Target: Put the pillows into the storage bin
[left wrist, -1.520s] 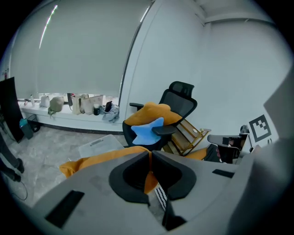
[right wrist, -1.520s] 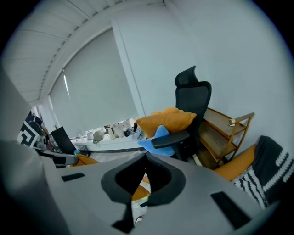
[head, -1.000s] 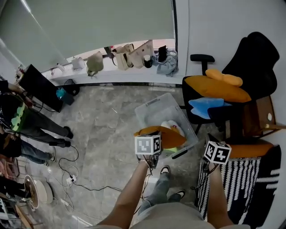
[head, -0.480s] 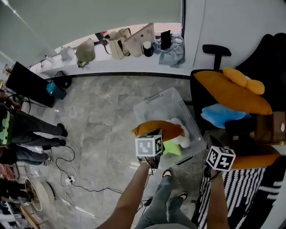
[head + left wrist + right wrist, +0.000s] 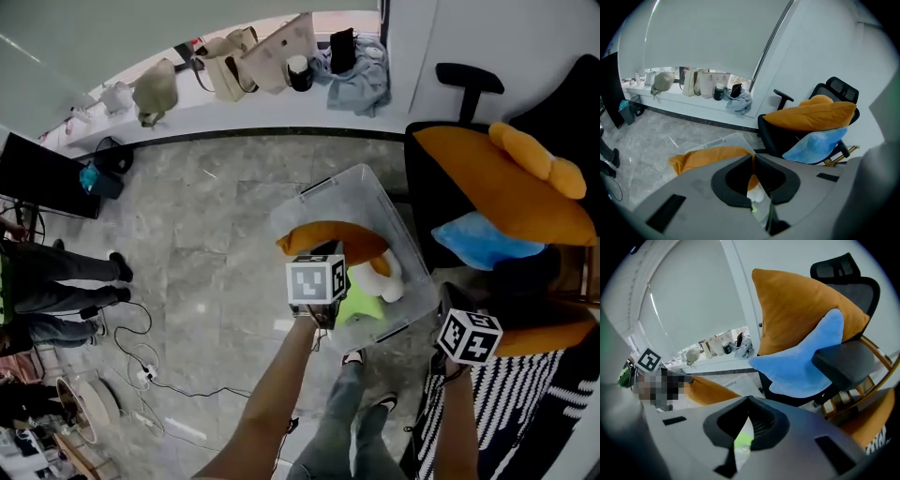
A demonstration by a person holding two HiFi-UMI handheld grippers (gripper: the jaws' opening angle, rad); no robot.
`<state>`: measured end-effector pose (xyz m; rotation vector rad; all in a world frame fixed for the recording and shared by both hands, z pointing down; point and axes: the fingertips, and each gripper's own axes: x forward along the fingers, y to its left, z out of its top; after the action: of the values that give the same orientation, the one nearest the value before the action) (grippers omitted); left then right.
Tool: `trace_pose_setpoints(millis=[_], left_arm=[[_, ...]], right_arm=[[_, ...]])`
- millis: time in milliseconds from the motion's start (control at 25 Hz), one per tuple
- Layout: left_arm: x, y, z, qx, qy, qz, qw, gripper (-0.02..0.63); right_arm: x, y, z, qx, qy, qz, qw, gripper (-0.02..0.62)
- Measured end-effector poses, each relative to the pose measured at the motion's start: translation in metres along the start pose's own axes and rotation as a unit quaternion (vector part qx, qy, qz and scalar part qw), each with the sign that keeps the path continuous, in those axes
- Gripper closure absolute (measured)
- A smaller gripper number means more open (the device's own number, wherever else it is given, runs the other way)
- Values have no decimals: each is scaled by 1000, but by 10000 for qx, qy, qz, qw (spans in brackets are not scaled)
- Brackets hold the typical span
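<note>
A clear storage bin stands on the floor and holds a long orange pillow, a white plush and a green pillow. My left gripper hovers over the bin's near side; in the left gripper view its jaws meet at the tips with nothing between them, the orange pillow lying beyond. My right gripper, also shut and empty, is near the chair. On the chair rest a big orange pillow, a yellow plush and a blue pillow.
The black office chair stands right of the bin. A striped rug lies at the lower right. People's legs and floor cables are at the left. Bags line the window ledge. A dark screen leans at far left.
The head view has swung forward, so the bin and chair sit higher and larger in the picture. The orange pillow now lies farther from my left gripper, inside the bin. Both grippers hold their places.
</note>
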<state>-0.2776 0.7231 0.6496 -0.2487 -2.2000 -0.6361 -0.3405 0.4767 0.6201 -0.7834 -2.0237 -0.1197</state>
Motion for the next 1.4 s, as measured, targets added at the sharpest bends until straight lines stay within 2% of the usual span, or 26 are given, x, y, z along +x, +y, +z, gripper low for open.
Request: trace_pose_setpoints(millis=[160, 400, 440, 560, 1000, 1400], left_arm=[[14, -3, 17, 95, -108, -38, 9999, 580], [22, -8, 30, 17, -338, -51, 9994, 573], [22, -10, 28, -39, -313, -76, 9995, 563], [21, -12, 20, -235, -259, -120, 9993, 468], [-11, -21, -12, -341, -197, 4, 9992, 466], [-73, -40, -36, -414, -497, -2, 9979, 466]], right_arm=[[3, -8, -11, 20, 147, -92, 9998, 594], [3, -14, -16, 124, 191, -119, 9997, 594], [3, -14, -15, 133, 184, -114, 9997, 594], [2, -13, -18, 177, 170, -78, 9997, 594], [-29, -21, -49, 226, 195, -89, 9995, 594], [-78, -7, -51, -32, -151, 42, 9999, 594]])
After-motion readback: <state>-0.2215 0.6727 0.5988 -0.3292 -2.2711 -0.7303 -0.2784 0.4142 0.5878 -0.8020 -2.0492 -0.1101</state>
